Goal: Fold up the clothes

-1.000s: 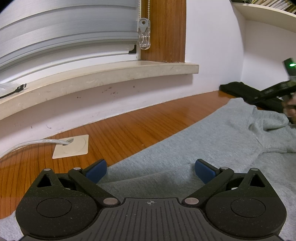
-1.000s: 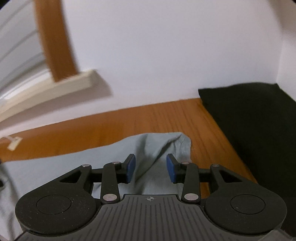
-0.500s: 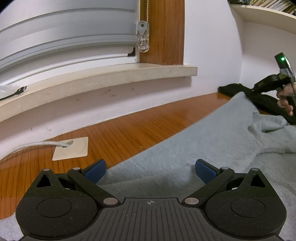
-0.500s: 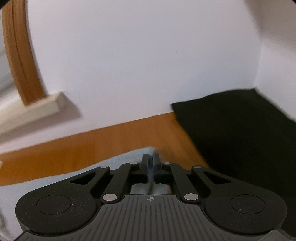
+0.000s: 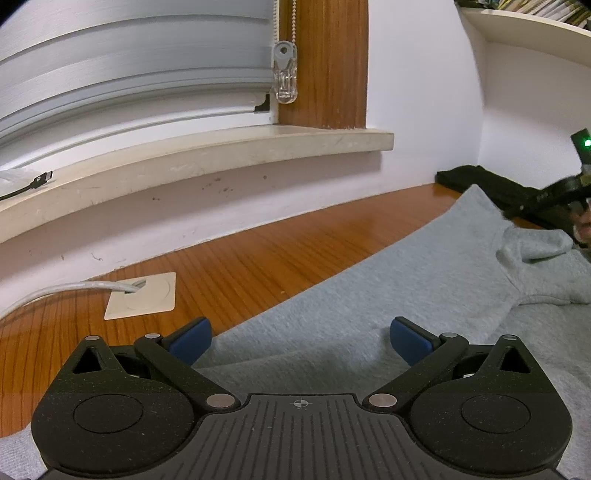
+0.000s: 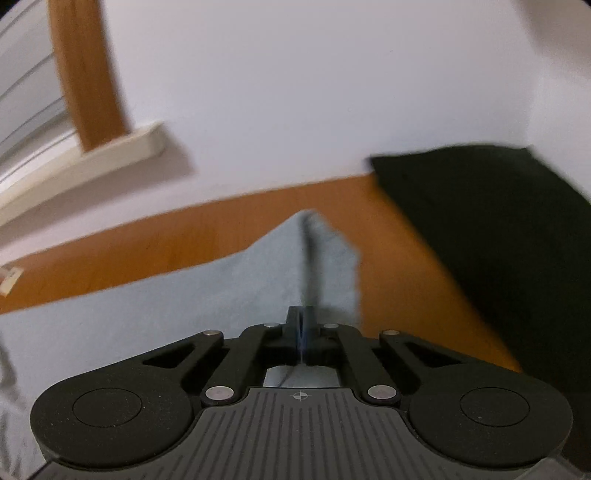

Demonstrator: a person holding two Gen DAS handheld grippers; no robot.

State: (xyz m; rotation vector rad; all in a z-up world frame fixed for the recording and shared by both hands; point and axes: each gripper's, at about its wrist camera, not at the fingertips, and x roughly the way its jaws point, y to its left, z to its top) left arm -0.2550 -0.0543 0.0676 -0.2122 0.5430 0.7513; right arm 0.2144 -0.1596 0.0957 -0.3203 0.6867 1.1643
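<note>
Right now the right gripper (image 6: 303, 325) is pinched tight on a corner of the grey sweater (image 6: 207, 295), and that corner stands up in a little peak off the table (image 6: 155, 236); the rest of the sweater lies spread flat across the table in front of both grippers; the left gripper (image 5: 301, 339) has its blue pads wide apart, low over the sweater's near edge, holding nothing. The pinch looks small, so the soft cloth could slip out if the hand pulls fast; with nothing pinning the near edge, the whole sweater might slide along the smooth wood instead of folding; the lifted corner could also drag onto the black cloth (image 6: 480, 229) lying just beside it. The table is shiny orange-brown wood with a white cable plate (image 5: 142, 295) set in it; behind are a white wall, a pale window sill (image 5: 207, 158), a grey blind (image 5: 129, 66) and a shelf (image 5: 524, 33) high up.
</note>
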